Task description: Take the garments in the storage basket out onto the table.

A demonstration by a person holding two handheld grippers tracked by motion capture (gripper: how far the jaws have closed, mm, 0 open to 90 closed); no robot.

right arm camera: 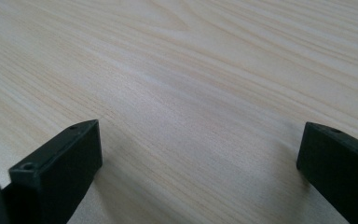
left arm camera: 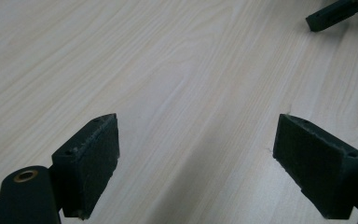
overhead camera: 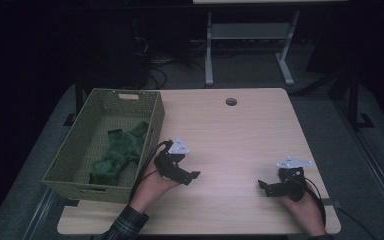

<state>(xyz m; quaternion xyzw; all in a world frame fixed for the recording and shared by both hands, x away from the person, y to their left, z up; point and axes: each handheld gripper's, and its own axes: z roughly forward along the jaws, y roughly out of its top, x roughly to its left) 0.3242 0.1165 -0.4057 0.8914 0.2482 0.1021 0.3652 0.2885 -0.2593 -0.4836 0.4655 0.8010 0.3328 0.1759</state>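
**Two grippers low over bare wood, green cloth in the basket**

One table [overhead camera: 240, 125] in front of me, pale wood with a fine straight grain, a rectangle with rounded corners and one small round hole [overhead camera: 231, 102] near the far edge. Plenty of bare surface between my hands and out to the far and right edges; the left side is taken up.

One basket [overhead camera: 75, 150] there, woven, olive-green, rectangular with upright walls, sitting along the table's left edge with its near corner close to my left hand. One cut-out handle shows in its far wall.

Inside it, one green cloth [overhead camera: 122, 150], soft and crumpled, lying on the basket floor toward the right wall.

Now the small stuff: two grippers. My left gripper [overhead camera: 187, 176] sits just right of the basket, jaws spread wide, flat wood between the ridged black pads in the left gripper view [left arm camera: 196, 158]. My right gripper [overhead camera: 264, 186] is well apart from it, near the table's right front corner, jaws likewise spread, holding nothing [right arm camera: 198, 163]. Each carries one grey three-cornered plate and a trailing black cable.
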